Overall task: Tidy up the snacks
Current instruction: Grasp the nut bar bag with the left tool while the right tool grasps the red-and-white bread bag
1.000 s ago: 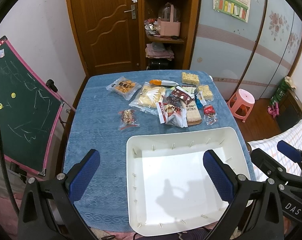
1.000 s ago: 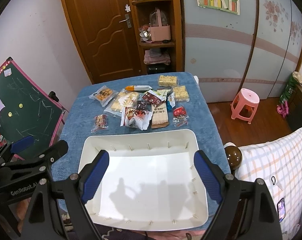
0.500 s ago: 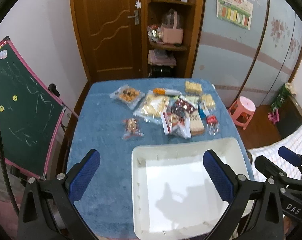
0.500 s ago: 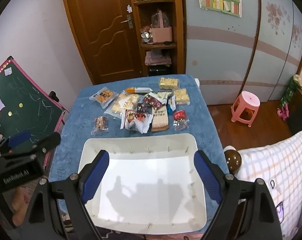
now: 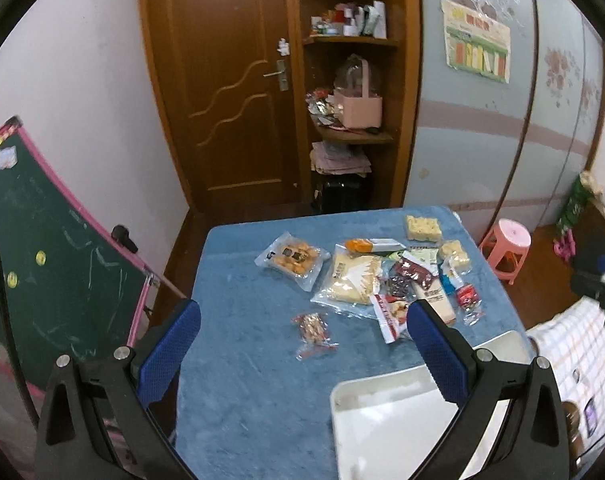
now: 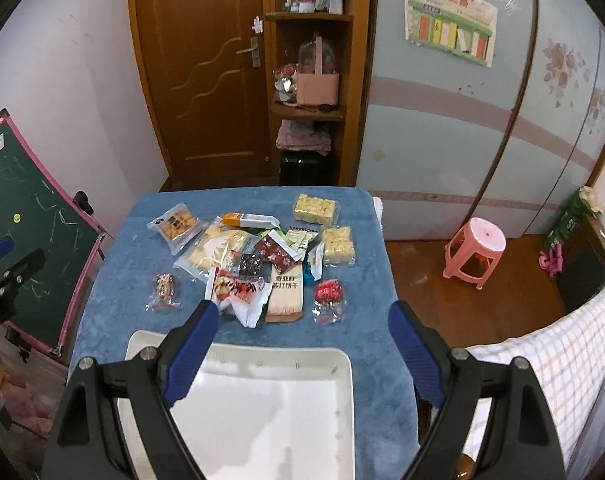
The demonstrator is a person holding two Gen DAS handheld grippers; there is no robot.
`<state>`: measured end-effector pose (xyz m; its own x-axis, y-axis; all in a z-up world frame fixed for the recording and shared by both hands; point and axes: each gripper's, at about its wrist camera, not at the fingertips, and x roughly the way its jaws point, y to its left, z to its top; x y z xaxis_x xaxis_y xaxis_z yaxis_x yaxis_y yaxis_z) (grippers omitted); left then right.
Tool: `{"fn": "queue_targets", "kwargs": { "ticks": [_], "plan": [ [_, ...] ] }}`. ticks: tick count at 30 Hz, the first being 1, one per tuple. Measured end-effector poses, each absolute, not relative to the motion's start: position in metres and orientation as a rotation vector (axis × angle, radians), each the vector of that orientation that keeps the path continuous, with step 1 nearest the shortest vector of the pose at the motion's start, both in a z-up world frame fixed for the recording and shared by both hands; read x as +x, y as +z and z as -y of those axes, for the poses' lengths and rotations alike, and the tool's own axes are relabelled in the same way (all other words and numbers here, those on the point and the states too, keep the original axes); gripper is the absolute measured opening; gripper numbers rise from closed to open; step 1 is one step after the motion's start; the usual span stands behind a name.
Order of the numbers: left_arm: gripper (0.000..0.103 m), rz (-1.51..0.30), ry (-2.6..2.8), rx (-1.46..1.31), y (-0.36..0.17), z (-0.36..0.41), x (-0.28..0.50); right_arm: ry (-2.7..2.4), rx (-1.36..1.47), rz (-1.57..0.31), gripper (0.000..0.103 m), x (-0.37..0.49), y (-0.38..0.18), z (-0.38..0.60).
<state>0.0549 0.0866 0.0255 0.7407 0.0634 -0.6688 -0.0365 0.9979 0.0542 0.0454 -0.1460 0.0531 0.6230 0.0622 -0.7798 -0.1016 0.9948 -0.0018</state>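
Observation:
Several wrapped snacks lie spread over the far half of a blue-clothed table [image 5: 242,360]: a cookie bag [image 5: 292,259], a small nut packet [image 5: 313,329], a big yellow chip bag [image 5: 352,284], a cracker box [image 6: 287,291] and a red candy packet [image 6: 329,293]. A white tray [image 6: 262,420] sits on the near side, with nothing in it. My left gripper [image 5: 302,354] hovers open above the table's left part, nothing between its fingers. My right gripper [image 6: 300,354] is open over the tray's far rim. Neither touches a snack.
A green chalkboard [image 5: 42,280] with a pink frame leans at the table's left. A pink stool [image 6: 475,246] stands on the wooden floor to the right. A checked cloth [image 6: 542,360] lies at the near right. A door and shelves stand behind the table.
Both grippers have risen and tilted up toward the far side. The left one has also swung left, so the tray now sits at its lower right. Jaws stay open.

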Motion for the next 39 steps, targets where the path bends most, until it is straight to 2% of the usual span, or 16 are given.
{"fn": "queue_targets", "kwargs": {
  "ticks": [6, 17, 25, 38, 39],
  "plan": [
    [0.103, -0.827, -0.033, 0.075, -0.005, -0.085, 0.100, 0.168, -0.021, -0.983, 0.088, 0.097, 0.026, 0.135],
    [0.099, -1.059, -0.055, 0.059, -0.113, -0.088, 0.186, 0.253, 0.089, -1.225, 0.088, 0.181, -0.090, 0.094],
    [0.099, -1.209, -0.024, 0.025, -0.177, -0.095, 0.217, 0.245, 0.095, -1.356, 0.088, 0.218, -0.152, 0.067],
    [0.099, -1.294, 0.023, -0.037, -0.226, -0.105, 0.244, 0.205, 0.059, -1.447, 0.087, 0.231, -0.196, 0.042],
    [0.097, -1.302, 0.026, -0.042, -0.231, -0.105, 0.246, 0.206, 0.058, -1.447, 0.083, 0.231, -0.196, 0.042]
  ]
}}
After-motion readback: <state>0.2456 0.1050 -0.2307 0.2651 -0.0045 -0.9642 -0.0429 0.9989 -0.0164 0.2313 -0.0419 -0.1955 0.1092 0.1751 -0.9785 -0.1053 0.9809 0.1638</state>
